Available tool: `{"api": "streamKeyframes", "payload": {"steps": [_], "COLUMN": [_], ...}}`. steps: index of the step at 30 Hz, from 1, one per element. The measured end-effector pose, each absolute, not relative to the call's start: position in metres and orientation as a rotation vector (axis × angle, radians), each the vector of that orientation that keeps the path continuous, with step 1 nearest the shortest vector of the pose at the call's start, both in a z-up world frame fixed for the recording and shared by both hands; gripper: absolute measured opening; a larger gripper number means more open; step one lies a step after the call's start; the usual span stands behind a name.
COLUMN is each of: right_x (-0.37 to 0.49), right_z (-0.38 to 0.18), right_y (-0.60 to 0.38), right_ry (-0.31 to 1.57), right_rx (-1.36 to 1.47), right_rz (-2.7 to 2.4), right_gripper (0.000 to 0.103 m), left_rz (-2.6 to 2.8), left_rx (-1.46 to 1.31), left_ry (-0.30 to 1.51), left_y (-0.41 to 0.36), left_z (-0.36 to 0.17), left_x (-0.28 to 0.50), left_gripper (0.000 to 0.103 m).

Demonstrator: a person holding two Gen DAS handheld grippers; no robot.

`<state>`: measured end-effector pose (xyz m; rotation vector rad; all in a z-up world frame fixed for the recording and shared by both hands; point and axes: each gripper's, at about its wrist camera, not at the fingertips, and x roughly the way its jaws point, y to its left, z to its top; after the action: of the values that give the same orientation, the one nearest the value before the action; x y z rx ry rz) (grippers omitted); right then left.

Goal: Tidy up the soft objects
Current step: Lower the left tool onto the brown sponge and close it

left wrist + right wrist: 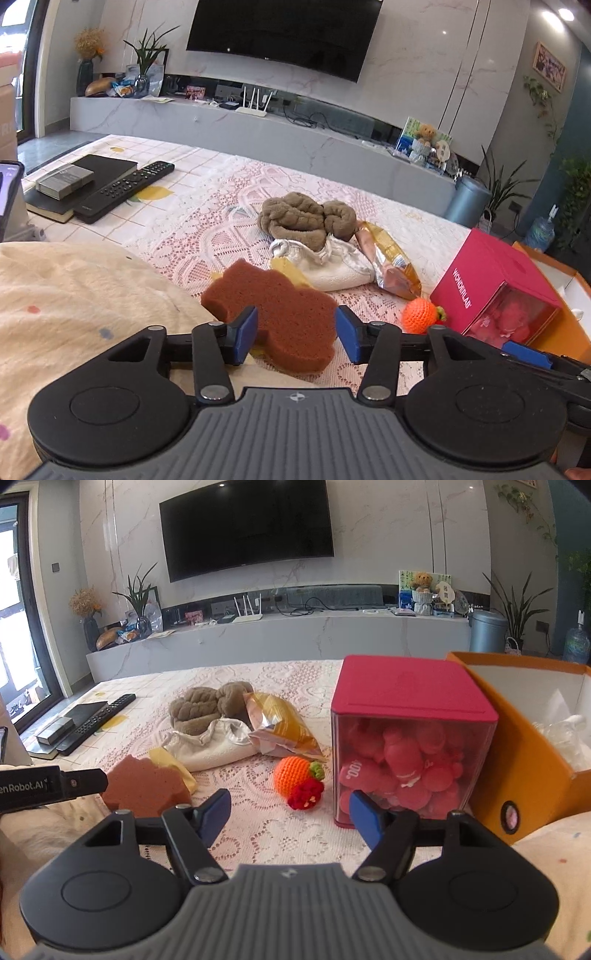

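Left claw (295,334) spread around a porous brown sponge (284,321), perhaps touching; right claw (290,819) spread, knitted orange (291,775) at 12 o'clock.

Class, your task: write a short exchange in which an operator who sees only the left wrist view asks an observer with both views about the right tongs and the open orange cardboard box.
Operator: My view shows only a sliver of the right tongs. Are they open or shut?
Observer: They are open, and they grip nothing.
Operator: I see just the rim of the open orange cardboard box. What is inside?
Observer: It holds crumpled clear plastic; the rest of its inside is hidden.
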<state>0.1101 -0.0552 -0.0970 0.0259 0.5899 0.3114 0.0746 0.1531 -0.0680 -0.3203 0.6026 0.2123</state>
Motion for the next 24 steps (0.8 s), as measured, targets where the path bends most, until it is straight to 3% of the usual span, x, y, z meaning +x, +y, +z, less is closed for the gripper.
{"api": "streamKeyframes", "payload": {"steps": [9,12,22,24], "right_x": [0.128,0.134,0.151,0.154], "right_z": [-0.108,-0.114,-0.128,-0.130], "right_y": [-0.041,-0.036,-0.032,-0.031], "right_ry": [0.605,0.628,0.664,0.669], "right_rx": [0.028,0.029,0.042,0.035], "right_rz": [0.363,0.375,0.300,0.271], "right_gripper": [0.066,0.061,0.057,0.050], "left_rz": [0.262,0.241,0.282,0.282], "left_rx": [-0.244,-0.195,-0.214,-0.202], "left_ry": [0.741,0.760,0.832,0.848], "left_y": [0.141,0.133,0.128,0.125], "left_z": [-0.080,-0.082,-0.095,-0.097], "left_x": [0.098,0.099,0.121,0.126], "left_gripper": [0.062,0.069,0.069,0.069]}}
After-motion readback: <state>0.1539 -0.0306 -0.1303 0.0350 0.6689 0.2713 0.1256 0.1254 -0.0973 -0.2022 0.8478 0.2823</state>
